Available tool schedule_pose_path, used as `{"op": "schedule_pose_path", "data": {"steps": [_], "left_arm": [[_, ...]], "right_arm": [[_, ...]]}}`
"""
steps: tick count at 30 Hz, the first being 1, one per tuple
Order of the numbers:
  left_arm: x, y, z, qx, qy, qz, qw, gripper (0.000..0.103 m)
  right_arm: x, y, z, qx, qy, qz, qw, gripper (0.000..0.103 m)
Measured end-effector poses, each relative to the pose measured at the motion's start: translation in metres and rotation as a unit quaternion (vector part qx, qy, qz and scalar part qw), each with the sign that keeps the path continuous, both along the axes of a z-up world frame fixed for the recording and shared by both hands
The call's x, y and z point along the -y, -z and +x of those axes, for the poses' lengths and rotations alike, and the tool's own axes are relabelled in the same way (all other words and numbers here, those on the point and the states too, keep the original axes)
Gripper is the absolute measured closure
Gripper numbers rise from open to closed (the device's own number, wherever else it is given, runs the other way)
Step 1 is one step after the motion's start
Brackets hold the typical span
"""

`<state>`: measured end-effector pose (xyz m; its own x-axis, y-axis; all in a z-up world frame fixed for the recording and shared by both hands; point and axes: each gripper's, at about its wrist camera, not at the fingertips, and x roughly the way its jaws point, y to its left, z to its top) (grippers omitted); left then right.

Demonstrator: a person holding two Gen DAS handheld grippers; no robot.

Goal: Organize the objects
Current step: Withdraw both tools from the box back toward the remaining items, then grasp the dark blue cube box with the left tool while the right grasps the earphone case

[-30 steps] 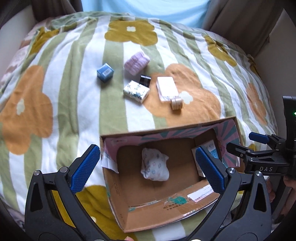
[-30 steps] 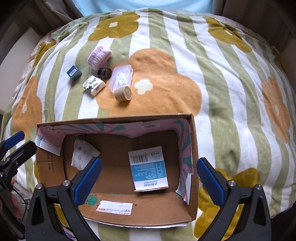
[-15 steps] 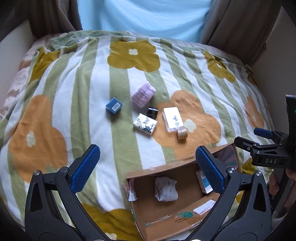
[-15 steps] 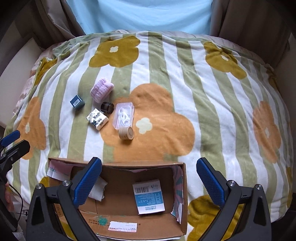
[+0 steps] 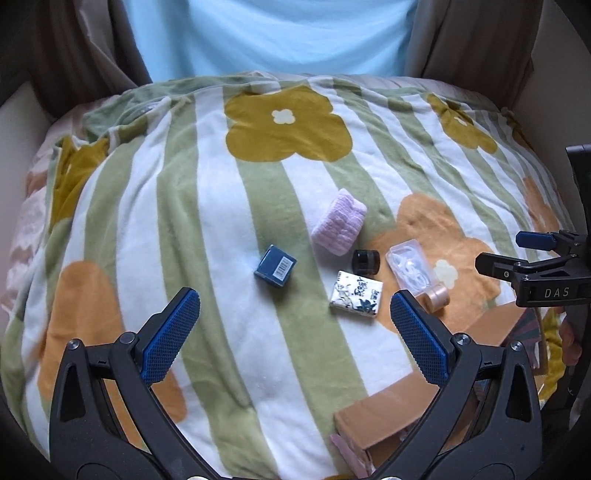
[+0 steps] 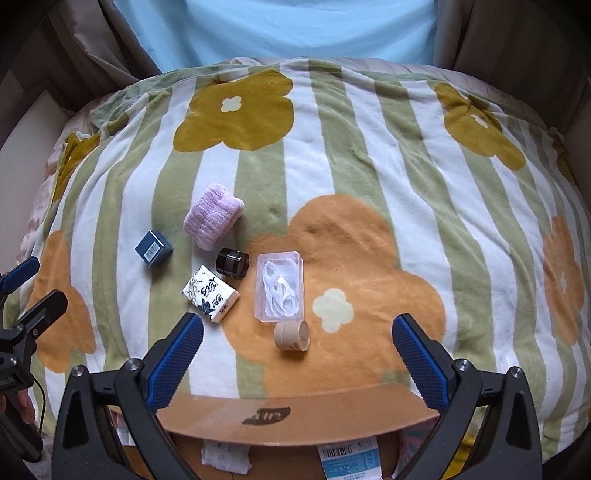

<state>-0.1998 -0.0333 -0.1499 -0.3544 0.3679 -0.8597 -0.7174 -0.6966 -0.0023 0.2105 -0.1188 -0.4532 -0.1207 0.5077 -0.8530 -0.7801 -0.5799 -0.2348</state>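
Several small items lie on the flowered blanket: a dark blue box (image 5: 275, 266) (image 6: 154, 247), a pink rolled cloth (image 5: 338, 222) (image 6: 213, 215), a black jar (image 5: 365, 261) (image 6: 232, 262), a white patterned pack (image 5: 356, 292) (image 6: 211, 293), a clear case with white cables (image 5: 410, 267) (image 6: 280, 287) and a beige tape roll (image 5: 437, 298) (image 6: 291, 335). A cardboard box (image 5: 384, 413) (image 6: 295, 413) sits at the near edge. My left gripper (image 5: 291, 339) and right gripper (image 6: 297, 363) are both open and empty, above the near blanket.
The cardboard box holds a white packet (image 6: 224, 458) and a blue-and-white carton (image 6: 349, 461). Curtains and a light blue panel (image 6: 273, 29) stand behind the bed. The right gripper shows at the right edge of the left wrist view (image 5: 532, 258).
Both grippers have pulled back and tilted up from the box. The loose items now sit ahead and the box interior has dropped mostly out of view. Both stay open.
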Motion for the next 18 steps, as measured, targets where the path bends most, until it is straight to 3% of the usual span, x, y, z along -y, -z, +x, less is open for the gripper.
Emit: {"op": "schedule_pose_path", "data": {"steps": [5, 11, 16, 18], "left_arm": [[-0.007, 0.042, -0.031, 0.024, 0.014, -0.003, 0.9996, 0.0], [-0.025, 0.089, -0.049, 0.023, 0.054, -0.028, 0.9979, 0.0], [-0.037, 0.117, -0.065, 0.032, 0.075, -0.042, 0.9958, 0.006], [-0.041, 0.124, -0.068, 0.037, 0.084, -0.044, 0.9948, 0.01]], "right_arm": [[-0.024, 0.03, -0.022, 0.02, 0.015, -0.006, 1.0, 0.001], [-0.047, 0.069, -0.04, 0.049, 0.035, -0.03, 0.998, 0.001], [-0.062, 0.096, -0.045, 0.082, 0.057, -0.045, 0.994, 0.003], [-0.067, 0.104, -0.045, 0.091, 0.064, -0.053, 0.992, 0.008]]}}
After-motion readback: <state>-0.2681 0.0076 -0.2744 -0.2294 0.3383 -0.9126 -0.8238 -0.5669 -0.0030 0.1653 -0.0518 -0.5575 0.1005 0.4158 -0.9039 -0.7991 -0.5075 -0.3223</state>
